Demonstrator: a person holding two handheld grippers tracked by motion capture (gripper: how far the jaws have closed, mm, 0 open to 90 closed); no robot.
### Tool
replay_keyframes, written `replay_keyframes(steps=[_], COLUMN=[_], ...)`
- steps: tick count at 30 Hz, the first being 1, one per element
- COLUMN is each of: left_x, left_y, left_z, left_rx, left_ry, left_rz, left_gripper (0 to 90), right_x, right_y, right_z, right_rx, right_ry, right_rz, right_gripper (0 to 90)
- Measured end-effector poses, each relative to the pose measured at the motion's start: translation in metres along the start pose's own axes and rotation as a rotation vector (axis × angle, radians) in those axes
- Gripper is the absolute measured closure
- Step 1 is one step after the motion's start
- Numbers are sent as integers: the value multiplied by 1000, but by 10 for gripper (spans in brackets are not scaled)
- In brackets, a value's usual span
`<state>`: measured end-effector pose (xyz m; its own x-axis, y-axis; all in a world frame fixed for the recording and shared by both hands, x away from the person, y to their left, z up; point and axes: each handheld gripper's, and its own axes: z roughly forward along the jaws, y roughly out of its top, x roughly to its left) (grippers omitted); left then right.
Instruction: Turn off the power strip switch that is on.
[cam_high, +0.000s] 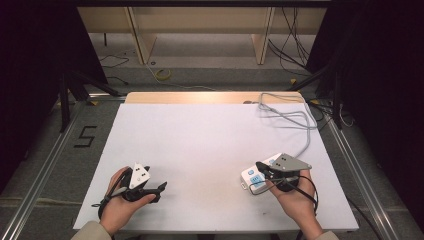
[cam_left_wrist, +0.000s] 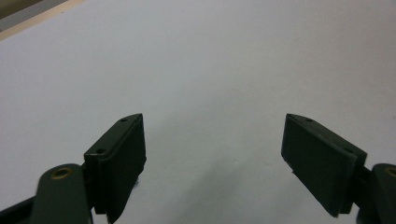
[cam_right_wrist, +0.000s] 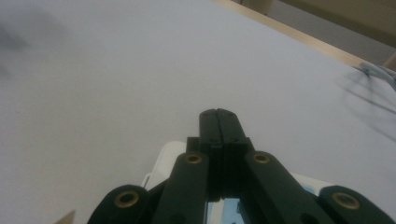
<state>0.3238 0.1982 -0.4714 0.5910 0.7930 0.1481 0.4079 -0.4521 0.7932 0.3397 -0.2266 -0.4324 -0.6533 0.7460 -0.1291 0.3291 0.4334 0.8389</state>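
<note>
A white power strip (cam_high: 254, 178) with pale blue sockets lies near the table's front right, and its grey cable (cam_high: 295, 118) loops away toward the far right corner. My right gripper (cam_high: 259, 165) hovers over the strip, pointing left and away. In the right gripper view its jaws (cam_right_wrist: 218, 112) are pressed together with nothing between them, and the strip's white end (cam_right_wrist: 163, 163) shows beneath them. My left gripper (cam_high: 161, 189) rests at the front left, held in a hand and pointing right. In the left gripper view it (cam_left_wrist: 214, 117) stands wide open over bare white tabletop.
The white table (cam_high: 200, 145) has a wooden strip along its far edge. Dark curtains flank both sides. Beyond the table the floor holds wooden frame legs, loose cables and a yellow coil (cam_high: 163, 75). A "5" marks the floor (cam_high: 86, 136) at left.
</note>
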Motion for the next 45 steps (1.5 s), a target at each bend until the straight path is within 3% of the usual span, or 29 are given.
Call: replay_keyframes(steps=[45], left_x=[2], left_y=[0], left_z=[0], left_rx=[-1], left_ry=[14], left_rz=[3], left_gripper=[217], right_x=[-19], right_y=[4], right_z=[-6], right_rx=[78], right_ry=[-76], right_rz=[81], right_gripper=[900])
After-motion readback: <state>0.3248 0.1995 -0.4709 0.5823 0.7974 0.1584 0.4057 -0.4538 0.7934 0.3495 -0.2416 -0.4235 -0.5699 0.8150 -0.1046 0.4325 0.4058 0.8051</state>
